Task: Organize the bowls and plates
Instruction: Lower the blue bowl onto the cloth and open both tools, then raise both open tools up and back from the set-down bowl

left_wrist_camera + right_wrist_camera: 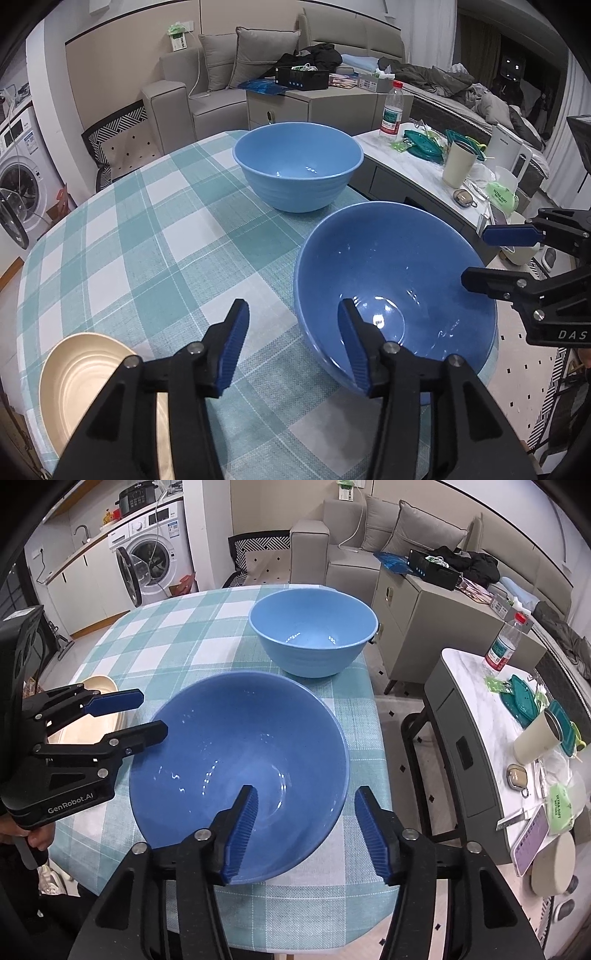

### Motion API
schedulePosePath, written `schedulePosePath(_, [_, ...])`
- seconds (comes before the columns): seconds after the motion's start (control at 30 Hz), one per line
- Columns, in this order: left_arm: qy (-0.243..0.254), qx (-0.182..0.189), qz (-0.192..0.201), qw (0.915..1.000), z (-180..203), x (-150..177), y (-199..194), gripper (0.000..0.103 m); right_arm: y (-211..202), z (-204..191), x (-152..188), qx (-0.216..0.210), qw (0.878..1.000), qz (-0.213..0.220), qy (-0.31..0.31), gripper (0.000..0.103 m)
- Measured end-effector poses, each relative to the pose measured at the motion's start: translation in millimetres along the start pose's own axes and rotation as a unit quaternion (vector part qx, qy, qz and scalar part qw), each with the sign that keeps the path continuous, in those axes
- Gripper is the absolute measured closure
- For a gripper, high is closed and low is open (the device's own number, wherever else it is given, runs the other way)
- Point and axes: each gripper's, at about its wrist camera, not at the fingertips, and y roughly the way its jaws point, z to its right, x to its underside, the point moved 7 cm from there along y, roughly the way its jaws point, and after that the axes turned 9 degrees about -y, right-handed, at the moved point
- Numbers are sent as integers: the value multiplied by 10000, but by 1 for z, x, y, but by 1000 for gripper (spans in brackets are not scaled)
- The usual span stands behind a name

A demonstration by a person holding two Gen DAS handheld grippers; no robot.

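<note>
A wide dark blue bowl (pixel 399 280) (pixel 236 746) sits near the table's front right corner. A deeper light blue bowl (pixel 297 166) (pixel 314 635) stands behind it. A cream bowl (pixel 77 373) (pixel 107 705) rests at the table's left edge. My left gripper (pixel 293 343) is open, its right finger over the dark bowl's near rim, its left finger outside. It shows in the right wrist view (pixel 151 716). My right gripper (pixel 304 823) is open, straddling the dark bowl's near right rim, and shows in the left wrist view (pixel 480 254).
The round table has a teal checked cloth (pixel 147 240). A side counter (pixel 480 709) to the right holds a water bottle (pixel 502 646), a cup (pixel 535 734), teal lids and clutter. A sofa and cabinet (pixel 314 103) stand behind; a washing machine (pixel 155 557) is farther off.
</note>
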Motion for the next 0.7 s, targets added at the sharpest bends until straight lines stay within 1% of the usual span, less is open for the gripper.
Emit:
schedulePosePath(0.1, [-30,-18,35,10000,-3,-3,-2,51,-4,2,-3,-94,9999,114,69,34])
schedulePosePath(0.27, [-48,-74,151,9998,-8,-10,-9,51,-10,3,-9,-209,9994,264,111,28])
schedulePosePath(0.47, [-100,-142,304,9994,-20,-14,-20,50,-19,-4,-19,-331,9984,451,24,25])
schedulePosePath(0.63, [-149,-270,404,9987,-34,-14,-30,45,-24,-9,-26,-399,9977,556,-28,24])
schedulePosePath(0.7, [-217,-338,463,9981,-43,-14,-37,41,-26,-9,-30,-417,9973,599,-37,22])
